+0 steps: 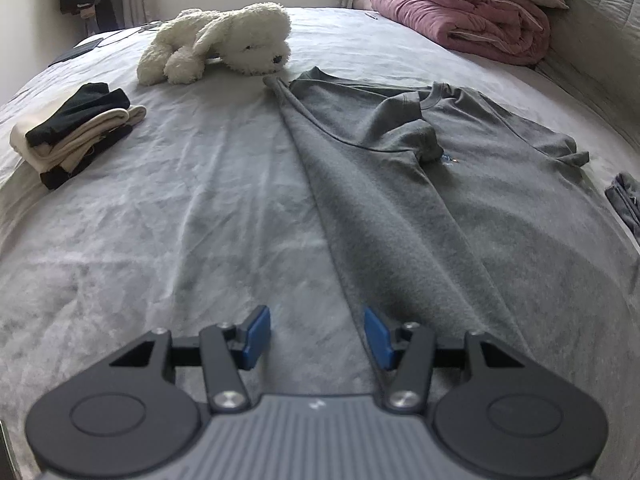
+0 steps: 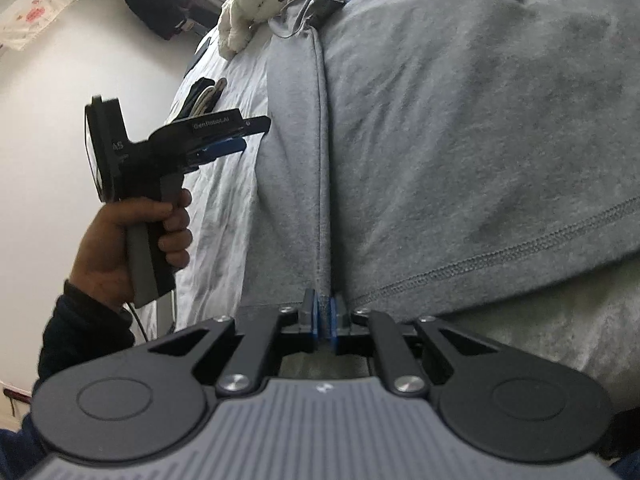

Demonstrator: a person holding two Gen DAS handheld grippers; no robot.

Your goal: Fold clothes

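A grey T-shirt [image 1: 432,184] lies spread on the bed, its left side folded inward along a long straight crease. My left gripper [image 1: 316,334] is open and empty, low over the sheet at the shirt's near left edge. It also shows in the right wrist view [image 2: 236,136], held in a hand left of the shirt. My right gripper [image 2: 325,322] is shut on the bottom hem of the grey T-shirt [image 2: 460,128] at the fold line.
A white plush dog [image 1: 224,40] lies at the far side of the bed. A stack of folded clothes [image 1: 76,128] sits at the left. Pink folded blankets [image 1: 472,16] lie at the far right. Another grey garment [image 1: 626,200] pokes in at the right edge.
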